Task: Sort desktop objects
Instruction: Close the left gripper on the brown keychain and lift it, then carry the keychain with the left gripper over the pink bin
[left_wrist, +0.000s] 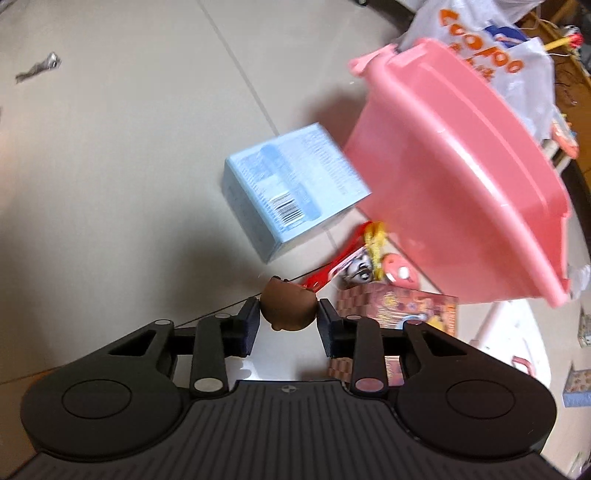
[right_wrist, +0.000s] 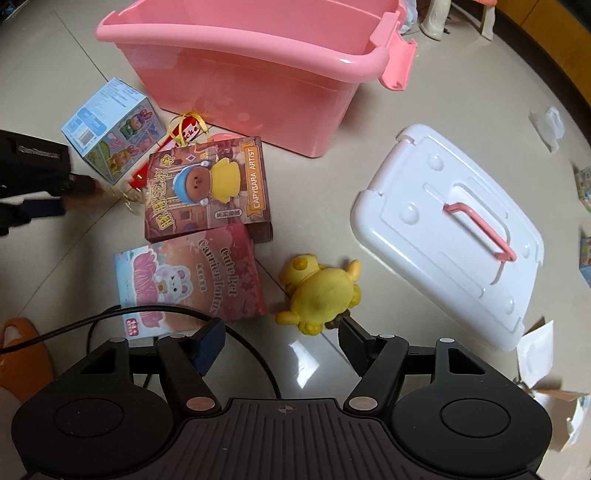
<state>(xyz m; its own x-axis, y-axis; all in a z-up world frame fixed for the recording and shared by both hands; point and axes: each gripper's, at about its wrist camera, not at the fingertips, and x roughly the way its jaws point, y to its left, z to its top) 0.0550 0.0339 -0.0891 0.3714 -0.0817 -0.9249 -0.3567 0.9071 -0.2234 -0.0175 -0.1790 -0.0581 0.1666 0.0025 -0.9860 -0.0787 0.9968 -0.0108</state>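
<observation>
The left tool is raised off the floor, its two dark fingers drawn in and pressed against either side of a small brown figure head. In the right wrist view the left tool reaches in from the left edge, blurred. The right tool points forward and down, its fingers spread wide with nothing between them.

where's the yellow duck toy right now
In the right wrist view the yellow duck toy lies on the floor just ahead of the open right tool, between the pink Cute Pet box and the white lid.
</observation>
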